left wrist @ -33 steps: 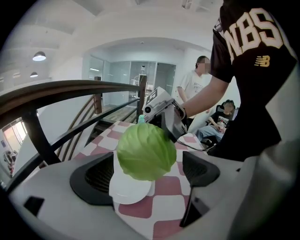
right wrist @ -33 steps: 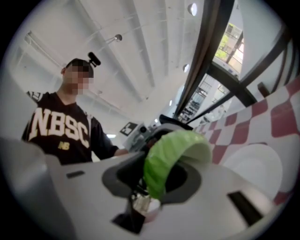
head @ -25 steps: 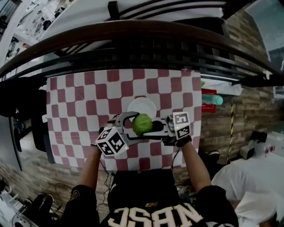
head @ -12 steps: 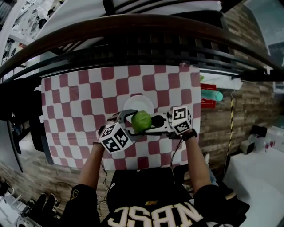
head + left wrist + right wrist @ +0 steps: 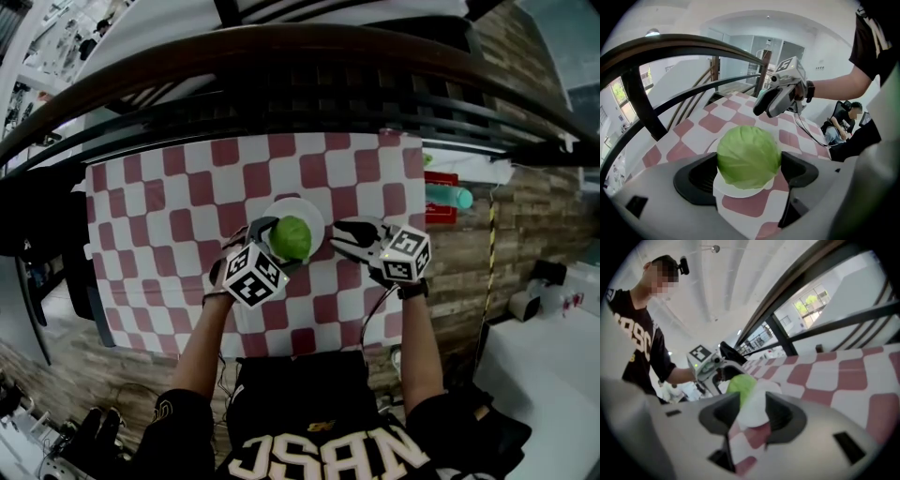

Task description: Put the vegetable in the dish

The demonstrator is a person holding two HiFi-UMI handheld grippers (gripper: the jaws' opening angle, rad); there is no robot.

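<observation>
**Ana:** Green cabbage point(image 5: 748, 157), where was it sitting?

**Ben:** Between the fingers of the left gripper point(image 5: 747, 176), which were clamped on it from both sides. It was over the middle of the white dish point(image 5: 315, 217) on the checked cloth point(image 5: 187, 206). I couldn't tell whether it was already touching the dish.

**Ana:** And the right gripper point(image 5: 752, 417)?

**Ben:** It was just beside the dish. Its jaws had just been opening and stood wide apart with nothing between them.

**Ana:** How should the set-down have gone?

**Ben:** I'd have lowered it until the dish took the weight, then parted both fingers evenly and drawn straight back. A ball on a shallow dish would probably roll at a nudge.

**Ana:** Which way did it point?

**Ben:** Nowhere much. It was nearly round, a little broader than tall, with no long axis worth naming. The stalk end didn't show.
</observation>
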